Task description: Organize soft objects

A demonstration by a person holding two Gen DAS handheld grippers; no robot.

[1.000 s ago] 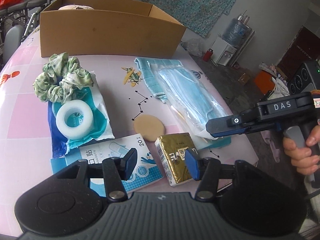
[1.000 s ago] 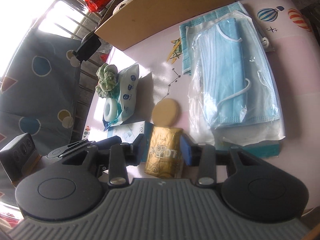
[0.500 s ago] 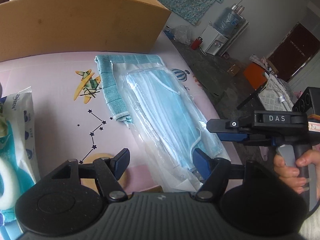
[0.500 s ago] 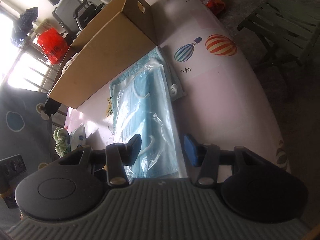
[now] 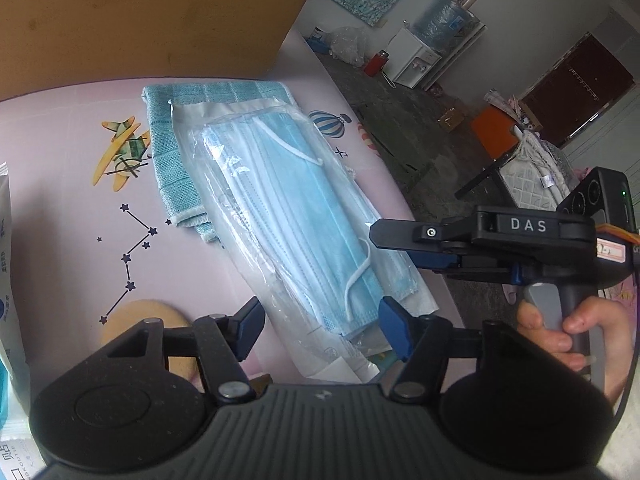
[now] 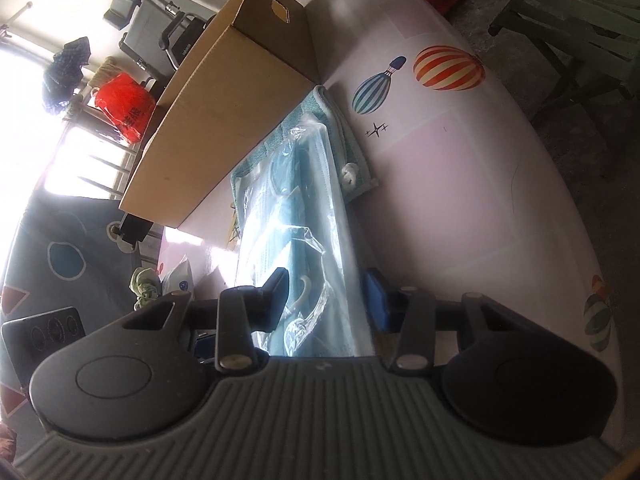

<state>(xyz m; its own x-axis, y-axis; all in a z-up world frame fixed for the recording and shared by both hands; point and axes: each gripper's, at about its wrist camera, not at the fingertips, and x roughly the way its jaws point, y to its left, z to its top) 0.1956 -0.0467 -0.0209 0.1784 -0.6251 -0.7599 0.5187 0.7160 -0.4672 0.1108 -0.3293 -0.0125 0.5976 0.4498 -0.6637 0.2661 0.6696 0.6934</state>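
Observation:
A clear plastic pack of blue face masks (image 5: 296, 216) lies on a folded teal towel (image 5: 168, 160) on the pink table. My left gripper (image 5: 322, 328) straddles the pack's near end; its jaws are closing, and the pads stand a little off the plastic. In the right wrist view the same mask pack (image 6: 296, 216) runs between the pads of my right gripper (image 6: 326, 294), whose jaws are also closing without pressing on it. From the left wrist view the right gripper (image 5: 384, 240) reaches in over the pack's right edge, with a hand on its handle.
An open cardboard box (image 5: 140, 20) stands behind the towel, also seen as the cardboard box (image 6: 224, 92). A tan round puff (image 5: 160, 316) lies at the near left, a wipes pack (image 6: 178, 276) and green scrunchie (image 6: 144, 284) farther left. The table edge (image 5: 384, 168) drops off at right.
Both grippers have swung right, away from the gold tissue packet, and come down over the mask pack. The left jaws stand wider than a second ago.

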